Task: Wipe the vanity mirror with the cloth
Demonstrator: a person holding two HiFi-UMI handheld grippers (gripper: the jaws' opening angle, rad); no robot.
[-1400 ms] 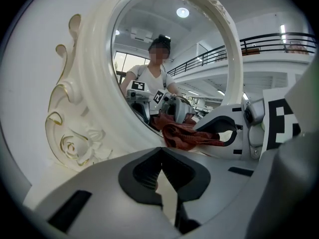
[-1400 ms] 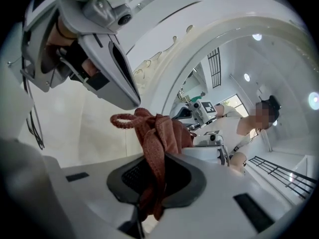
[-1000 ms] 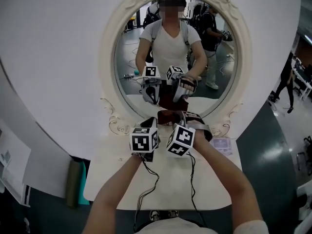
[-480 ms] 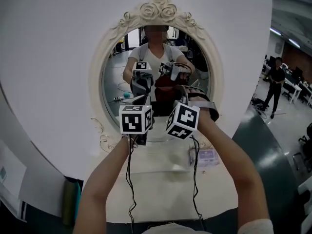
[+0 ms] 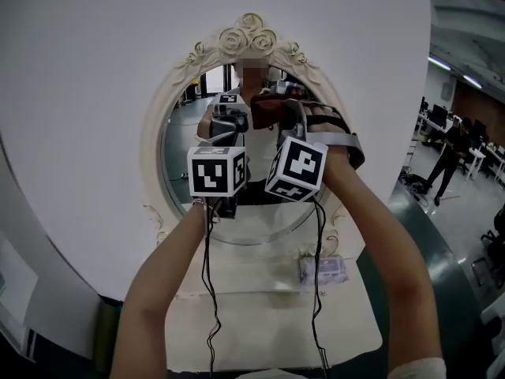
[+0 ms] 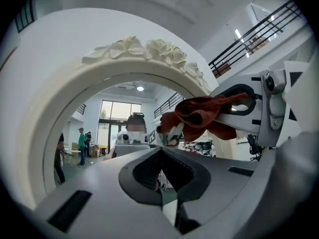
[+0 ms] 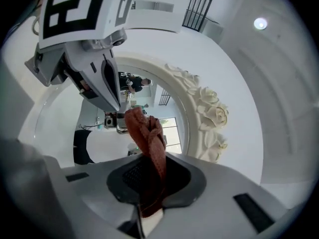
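The oval vanity mirror [image 5: 185,144] in its white rose-carved frame [image 5: 251,31] hangs on the white wall ahead. My right gripper [image 5: 286,110] is shut on a bunched reddish-brown cloth [image 5: 271,107], held up against the top part of the glass. In the right gripper view the cloth [image 7: 148,143] stands up out of my right gripper [image 7: 149,177], beside the frame's roses [image 7: 212,114]. Just to the left, my left gripper [image 5: 226,130] is raised in front of the glass, shut with nothing in it. The left gripper view shows my left gripper [image 6: 162,157] below the cloth [image 6: 202,116].
A white vanity table [image 5: 260,314] stands below the mirror with a small pale packet [image 5: 322,269] on it. Black cables [image 5: 209,290] hang from both grippers. A person [image 5: 448,155] stands far off at the right. The glass reflects the room and my own arms.
Both grippers have risen from the mirror's lower rim to its upper part, the right one carrying the cloth. The head view has tilted upward.
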